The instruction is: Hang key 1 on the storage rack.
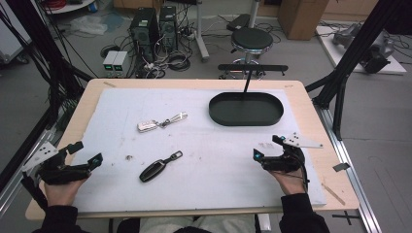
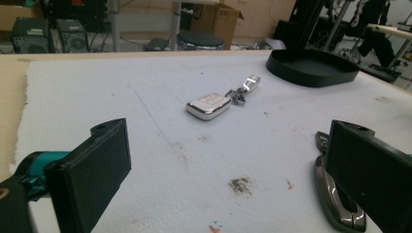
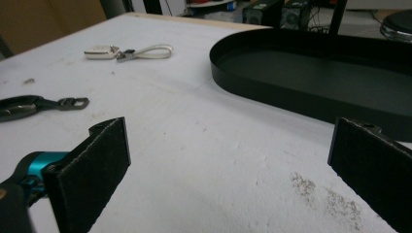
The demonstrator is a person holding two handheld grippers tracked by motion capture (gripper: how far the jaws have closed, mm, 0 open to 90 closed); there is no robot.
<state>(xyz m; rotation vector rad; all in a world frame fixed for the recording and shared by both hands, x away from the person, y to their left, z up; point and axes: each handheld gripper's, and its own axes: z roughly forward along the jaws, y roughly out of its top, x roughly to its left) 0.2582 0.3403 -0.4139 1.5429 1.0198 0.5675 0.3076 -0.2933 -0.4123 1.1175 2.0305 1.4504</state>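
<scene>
Two car keys lie on the white mat, and neither one is in the black oval tray (image 1: 246, 109) yet, so I think the job of picking them up has not really begun. The silver key fob (image 1: 147, 125) with its pale loop sits near the middle of the mat, a bit to the left and toward the far side. The black key fob (image 1: 153, 171) lies nearer the person, just right of the left gripper (image 1: 86, 154). That gripper rests at the near left edge with its jaws wide apart and nothing between them. The right gripper (image 1: 268, 147) rests at the near right, jaws spread too and holding nothing, with the tray just beyond it at the far right. Both keys are left to be picked up. The white mat (image 1: 204, 184) is scuffed, with small dark smudges and faint blue lines, and it covers a wooden table (image 1: 311, 104). Past the table I can see a round black stool (image 1: 251, 40), computer towers (image 1: 154, 26), tangled cables and cardboard boxes on a grey floor.
</scene>
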